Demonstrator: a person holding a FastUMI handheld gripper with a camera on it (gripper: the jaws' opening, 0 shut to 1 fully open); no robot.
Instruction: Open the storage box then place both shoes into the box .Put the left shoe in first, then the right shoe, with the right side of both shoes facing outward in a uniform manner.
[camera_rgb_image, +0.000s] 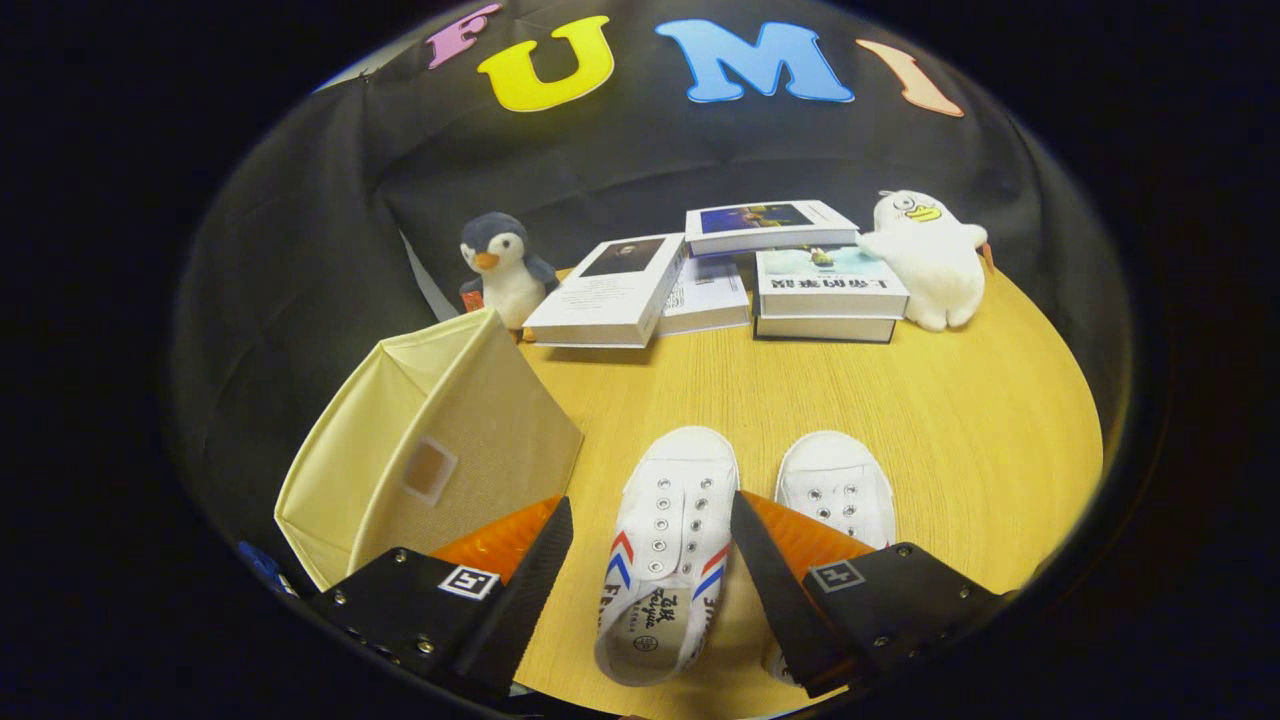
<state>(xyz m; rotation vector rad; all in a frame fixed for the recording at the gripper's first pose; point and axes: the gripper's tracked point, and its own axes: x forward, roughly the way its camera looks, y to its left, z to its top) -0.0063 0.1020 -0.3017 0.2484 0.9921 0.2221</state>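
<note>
Two white canvas shoes stand side by side on the round wooden table (900, 400), toes pointing away from me. The left shoe (668, 540), with red and blue stripes on its sides, lies between my fingers without either finger touching it. The right shoe (838, 490) is partly hidden behind my right finger. My gripper (650, 525) is open, hovering above the left shoe. A cream fabric storage box (440, 450) stands just left of my left finger, its top open and a label pocket on its near wall.
Several books (720, 275) lie stacked at the table's far side. A penguin plush (503, 265) stands behind the box, and a white duck plush (930, 260) sits at the far right by the books.
</note>
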